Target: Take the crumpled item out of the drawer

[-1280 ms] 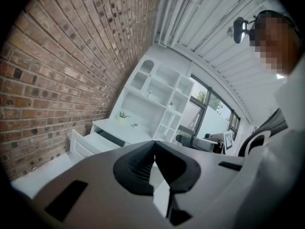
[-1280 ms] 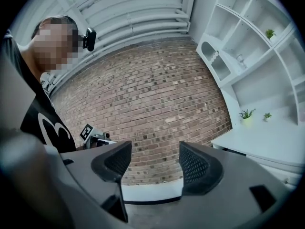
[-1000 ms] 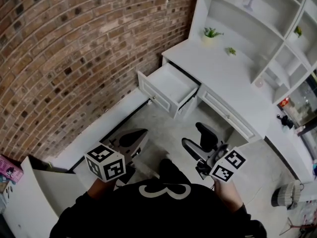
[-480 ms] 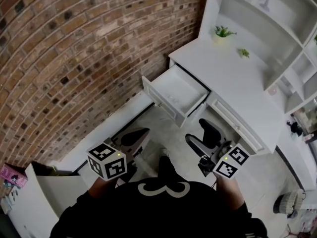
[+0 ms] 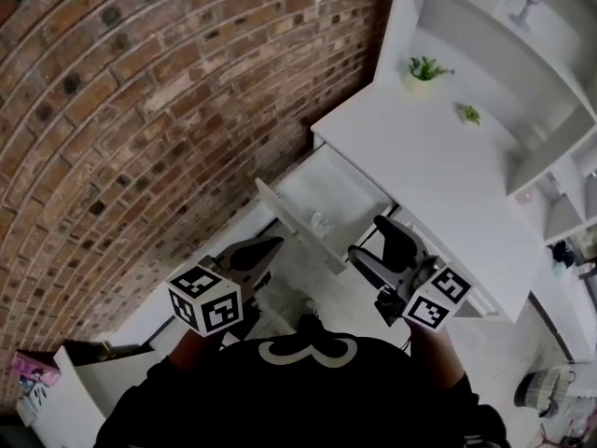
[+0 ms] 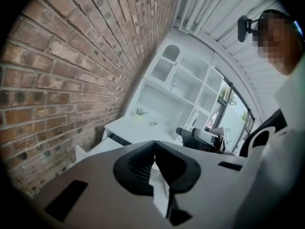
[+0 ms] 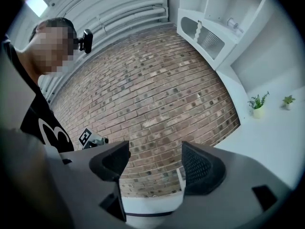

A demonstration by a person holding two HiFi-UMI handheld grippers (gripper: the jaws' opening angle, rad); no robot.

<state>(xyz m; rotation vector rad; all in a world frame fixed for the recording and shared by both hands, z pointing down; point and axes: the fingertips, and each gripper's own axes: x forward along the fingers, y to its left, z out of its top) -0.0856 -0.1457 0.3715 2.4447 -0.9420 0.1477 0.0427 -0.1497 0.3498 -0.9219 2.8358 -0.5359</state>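
Our left gripper (image 5: 266,247), fingers pressed together, and right gripper (image 5: 367,241), fingers wide and empty, hang before the open drawer (image 5: 294,227). The small crumpled item (image 5: 320,222) lies inside, just ahead between them, its long axis too small to read. Beyond stand the white desk (image 5: 438,175) and brick wall (image 5: 140,110).

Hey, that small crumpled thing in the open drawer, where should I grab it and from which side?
Probably from straight above with the open right gripper, pinching the crumpled item across its top: the drawer walls block every side, and it lies near the front panel, clear of the desk top.
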